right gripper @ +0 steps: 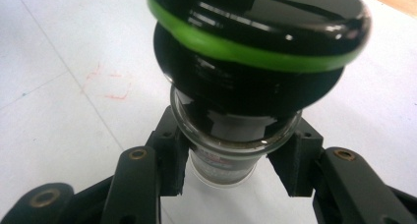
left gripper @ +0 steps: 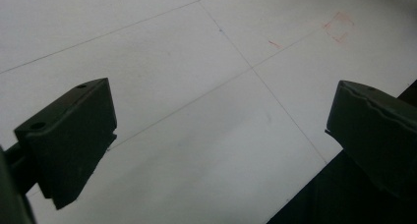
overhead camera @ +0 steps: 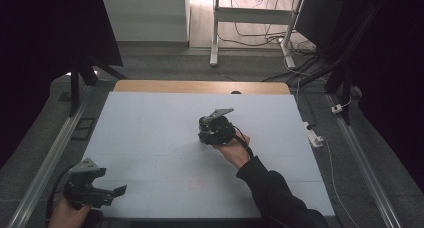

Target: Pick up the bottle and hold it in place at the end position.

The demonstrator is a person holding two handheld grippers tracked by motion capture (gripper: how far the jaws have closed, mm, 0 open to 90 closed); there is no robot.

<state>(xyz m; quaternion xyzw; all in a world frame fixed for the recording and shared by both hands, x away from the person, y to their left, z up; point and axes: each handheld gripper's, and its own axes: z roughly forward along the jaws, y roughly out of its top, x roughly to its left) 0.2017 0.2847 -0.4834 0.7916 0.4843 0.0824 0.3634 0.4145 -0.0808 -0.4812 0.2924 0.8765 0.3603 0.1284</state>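
The glass bottle (right gripper: 231, 150) with its wide black lid (right gripper: 260, 42), ringed by a green band (right gripper: 236, 49), sits clamped between the jaws of the right gripper (right gripper: 231, 160): in the right gripper view the two black pads press on the clear neck just below the lid, one from each side. In the high view the right gripper (overhead camera: 216, 129) is held over the middle of the pale worktop (overhead camera: 150, 133), a hand (overhead camera: 234, 150) in a dark sleeve behind it. Faint red marks (right gripper: 110, 84) lie on the worktop just left of the bottle. The left gripper (overhead camera: 95, 190) rests near the worktop's front left corner, well apart from the bottle, its jaws spread wide with nothing between them but bare worktop.
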